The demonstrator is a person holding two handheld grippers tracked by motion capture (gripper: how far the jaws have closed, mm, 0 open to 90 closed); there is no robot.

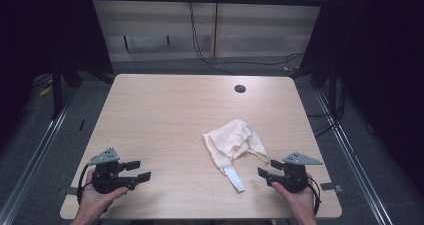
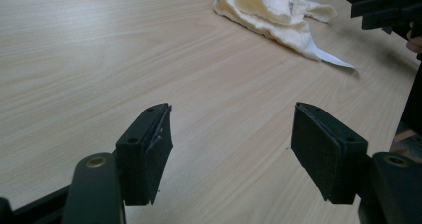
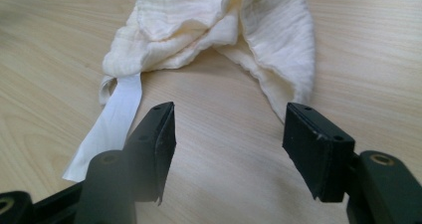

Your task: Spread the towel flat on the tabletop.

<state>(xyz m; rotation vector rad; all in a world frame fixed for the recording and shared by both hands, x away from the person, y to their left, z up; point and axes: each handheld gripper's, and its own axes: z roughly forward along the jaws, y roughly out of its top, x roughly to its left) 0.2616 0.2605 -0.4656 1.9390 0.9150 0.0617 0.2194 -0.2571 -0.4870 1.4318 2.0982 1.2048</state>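
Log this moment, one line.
left gripper: open, empty | right gripper: open, empty, near cloth | cloth: crumpled on table, untouched

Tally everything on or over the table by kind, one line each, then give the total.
Cream cloth with a white tag: 1
Black grippers, both open and holding nothing: 2, the left gripper and the right gripper
Total: 3
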